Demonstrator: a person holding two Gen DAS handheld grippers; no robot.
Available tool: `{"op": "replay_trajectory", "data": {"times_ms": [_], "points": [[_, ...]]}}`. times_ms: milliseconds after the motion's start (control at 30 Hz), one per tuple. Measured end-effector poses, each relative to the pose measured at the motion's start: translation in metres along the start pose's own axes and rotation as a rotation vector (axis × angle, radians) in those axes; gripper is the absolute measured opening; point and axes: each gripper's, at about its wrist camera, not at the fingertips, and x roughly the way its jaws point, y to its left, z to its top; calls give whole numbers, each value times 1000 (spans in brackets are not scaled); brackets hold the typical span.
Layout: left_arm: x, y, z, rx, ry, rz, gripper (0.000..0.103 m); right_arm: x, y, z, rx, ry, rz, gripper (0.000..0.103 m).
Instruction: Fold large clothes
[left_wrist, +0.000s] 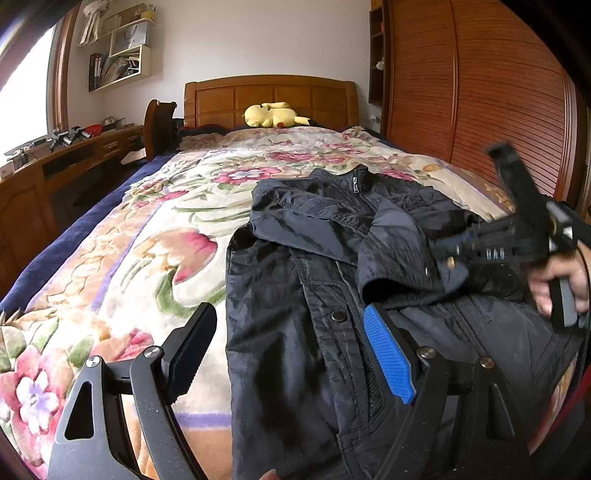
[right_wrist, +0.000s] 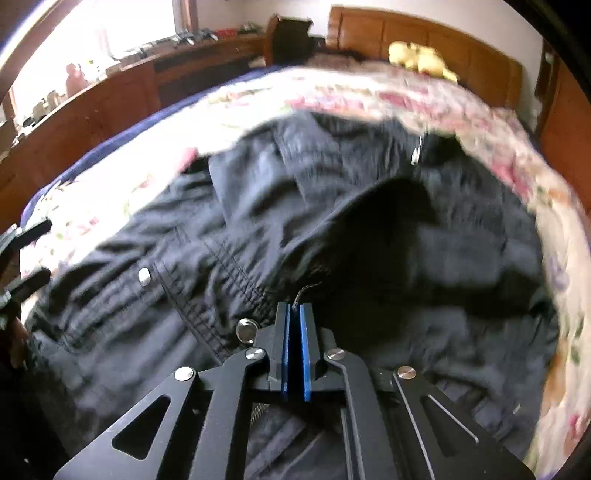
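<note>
Lying on a floral bedspread (left_wrist: 122, 258), a dark jacket (left_wrist: 295, 332) spreads zip-side up, its collar toward the wooden headboard (left_wrist: 269, 96) at twelve o'clock. The left tool (left_wrist: 288, 354) hangs over the jacket's lower front with its blue-padded fingers wide apart, gripping nothing. The right tool (right_wrist: 294, 314), at three o'clock in the left view, has its pads pressed together on a fold of jacket fabric. A yellow plush toy (left_wrist: 273, 115) rests by the headboard.
</note>
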Motion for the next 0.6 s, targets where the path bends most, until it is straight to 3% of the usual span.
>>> {"op": "replay_trajectory", "data": {"times_ms": [333,533,600], "points": [[0,7,-4,-10,12,3,83,-10,53,76,-101,-106,-22,5],[2,7,-4,-4,19,-1,83,-4,78,88,-118,-147,17,5],[3,8,-4,-5,20,-5,83,-3,78,87,-110,-157,22,14]]}}
